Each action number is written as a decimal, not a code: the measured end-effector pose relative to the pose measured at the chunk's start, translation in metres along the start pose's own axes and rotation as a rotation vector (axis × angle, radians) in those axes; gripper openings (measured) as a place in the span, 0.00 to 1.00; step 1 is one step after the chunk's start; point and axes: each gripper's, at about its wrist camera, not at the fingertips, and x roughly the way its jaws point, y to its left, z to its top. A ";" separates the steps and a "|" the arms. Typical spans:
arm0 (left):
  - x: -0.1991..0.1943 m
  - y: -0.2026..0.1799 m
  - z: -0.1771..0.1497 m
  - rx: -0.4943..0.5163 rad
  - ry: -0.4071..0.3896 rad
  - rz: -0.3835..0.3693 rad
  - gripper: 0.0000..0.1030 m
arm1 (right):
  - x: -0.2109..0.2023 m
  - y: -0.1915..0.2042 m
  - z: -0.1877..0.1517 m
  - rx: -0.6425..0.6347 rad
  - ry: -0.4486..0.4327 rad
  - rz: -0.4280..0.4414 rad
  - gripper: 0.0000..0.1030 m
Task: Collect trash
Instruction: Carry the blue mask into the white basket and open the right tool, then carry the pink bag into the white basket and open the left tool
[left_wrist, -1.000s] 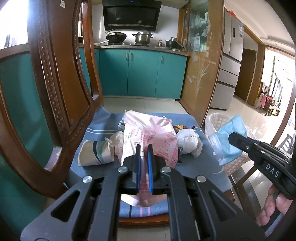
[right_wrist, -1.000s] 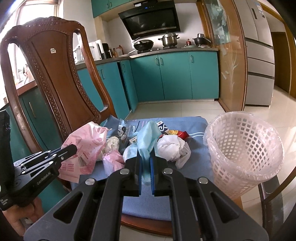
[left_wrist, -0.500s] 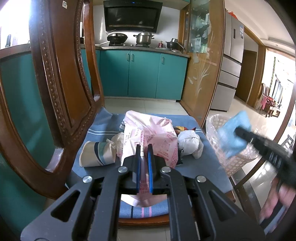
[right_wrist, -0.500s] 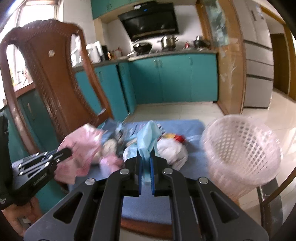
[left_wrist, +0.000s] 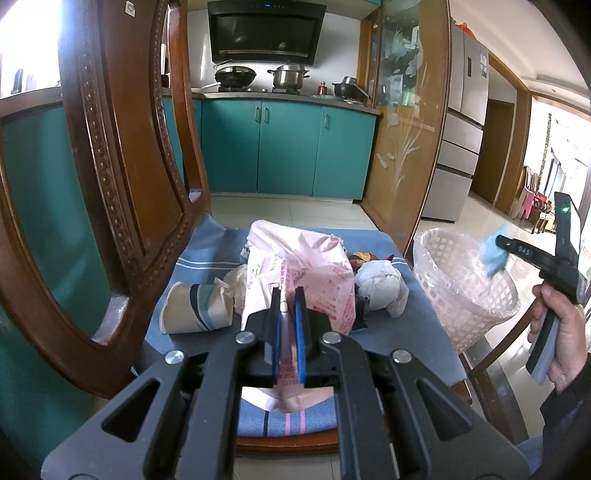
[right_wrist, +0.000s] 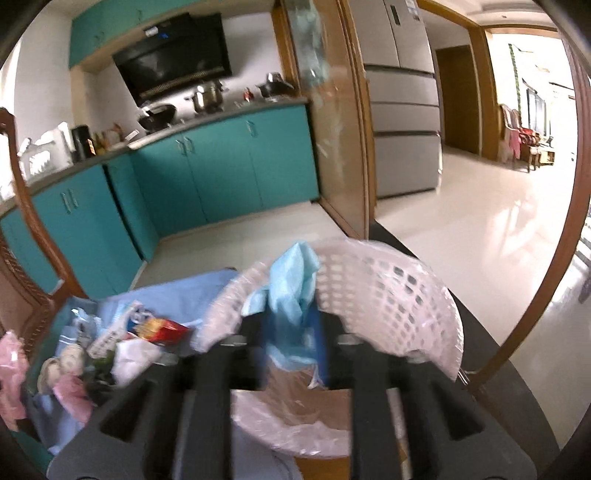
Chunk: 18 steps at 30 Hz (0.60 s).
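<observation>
Chair (left_wrist: 110, 192) first: its carved wooden back rises on the left and its blue striped cushion (left_wrist: 402, 332) carries the litter, so the seat serves as the pile to be cleared. Just beside the seat's right edge stands the pale lattice basket (left_wrist: 461, 295), lined with thin clear plastic, close enough that each piece needs only a short carry. On the cushion, the pink printed bag (left_wrist: 306, 273) is the biggest item; the left gripper (left_wrist: 287, 332) has its blue pads pressed narrow on the bag's lower edge, apparently ready to lift it next. To the bag's left a paper cup (left_wrist: 195, 312) lies on its side; to its right sits a crumpled white wad (left_wrist: 380, 284), with a dark snack wrapper (left_wrist: 364, 256) behind. The right gripper (right_wrist: 291, 325) is over the basket's mouth, clamped on a light blue crumpled sheet (right_wrist: 291, 291). It is held above the opening so it should drop inside once freed, though that view is blurred.
</observation>
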 end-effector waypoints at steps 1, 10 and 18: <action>0.000 0.000 0.000 0.001 0.001 0.000 0.07 | -0.004 0.000 0.000 0.007 -0.009 0.007 0.47; 0.001 -0.001 0.001 0.011 0.006 0.003 0.07 | -0.078 0.037 -0.017 -0.016 -0.111 0.123 0.65; 0.006 -0.007 -0.001 0.027 0.018 0.016 0.07 | -0.087 0.071 -0.025 -0.119 -0.109 0.181 0.67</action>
